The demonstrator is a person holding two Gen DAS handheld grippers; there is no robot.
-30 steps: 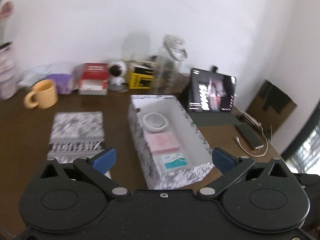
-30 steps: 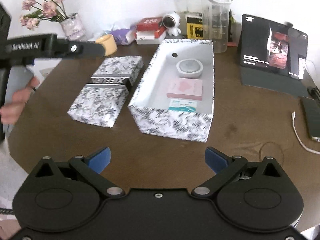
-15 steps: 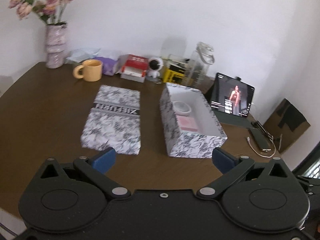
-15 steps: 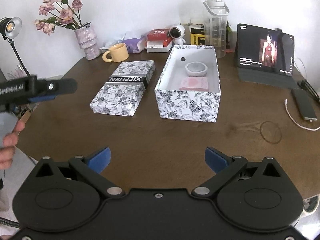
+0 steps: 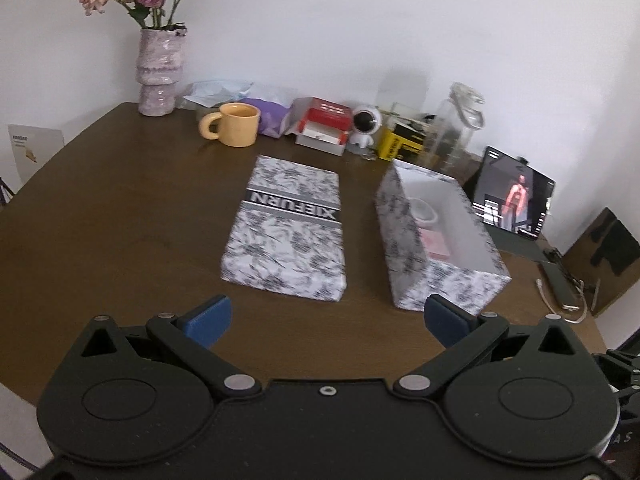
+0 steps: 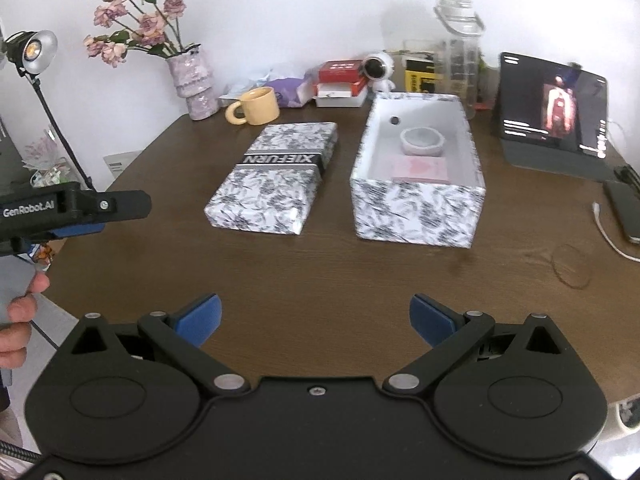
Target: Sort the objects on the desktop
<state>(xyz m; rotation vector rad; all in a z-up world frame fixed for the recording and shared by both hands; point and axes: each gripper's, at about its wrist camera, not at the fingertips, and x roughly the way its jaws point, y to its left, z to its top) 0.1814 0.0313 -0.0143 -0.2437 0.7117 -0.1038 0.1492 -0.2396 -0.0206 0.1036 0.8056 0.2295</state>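
An open patterned box (image 6: pixel 418 212) stands mid-table and holds a white bowl (image 6: pixel 423 140) and a pink pad (image 6: pixel 420 169); it also shows in the left wrist view (image 5: pixel 440 284). Its patterned lid (image 6: pixel 272 176), marked XIEFURN, lies to its left, also in the left wrist view (image 5: pixel 286 236). My left gripper (image 5: pixel 326 320) is open and empty, held near the table's front edge. My right gripper (image 6: pixel 314 318) is open and empty, above the front of the table. The left gripper's body (image 6: pixel 76 210) shows at the left of the right wrist view.
At the back stand a yellow mug (image 6: pixel 256 106), a flower vase (image 6: pixel 194 82), a red box (image 6: pixel 342 78), a small white camera (image 6: pixel 376 68), a clear jug (image 6: pixel 460 56) and a tablet (image 6: pixel 554 116). A phone with cable (image 6: pixel 624 210) lies at the right.
Both grippers have pulled back and up from the box, so more of the table shows. The jaws stayed open. The box and lid have not moved.
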